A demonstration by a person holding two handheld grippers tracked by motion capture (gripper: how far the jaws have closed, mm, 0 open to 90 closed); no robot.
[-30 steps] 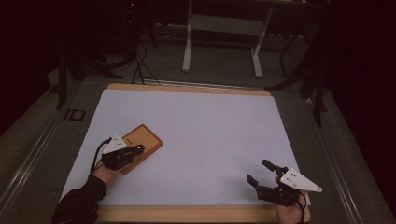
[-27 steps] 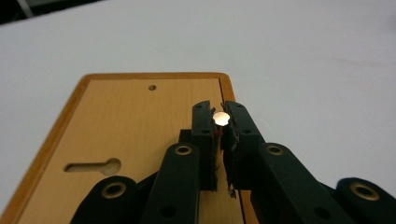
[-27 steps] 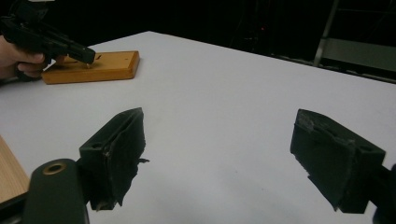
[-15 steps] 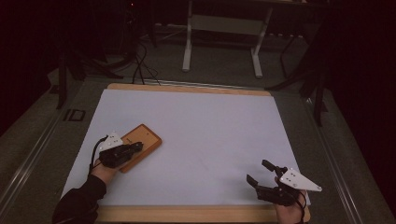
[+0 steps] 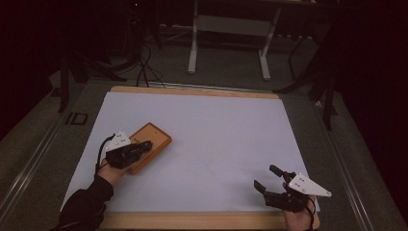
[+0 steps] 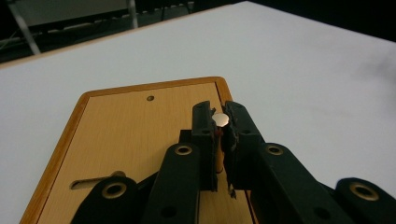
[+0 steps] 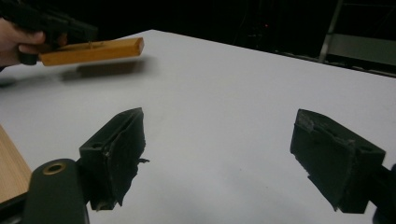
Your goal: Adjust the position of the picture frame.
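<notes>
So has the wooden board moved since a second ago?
Yes. The wooden board, gripped by the left tool, has shifted slightly toward the table's far edge; the right gripper view shows it lifted above its shadow on the white sheet.

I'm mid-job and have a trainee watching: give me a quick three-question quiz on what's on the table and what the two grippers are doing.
1. True or false: the wooden board lies flat on the white table.
2. What is pinched between the fingers of the left gripper?
A. a cable
B. a small wooden peg
C. nothing
3. How do the jaws of the right gripper stand, and is anything between them?

Key
1. False. In the right gripper view it hangs clear of the table, with its shadow below it.
2. B. The small wooden peg stands up from the board.
3. Wide apart, with bare table between them.
</notes>
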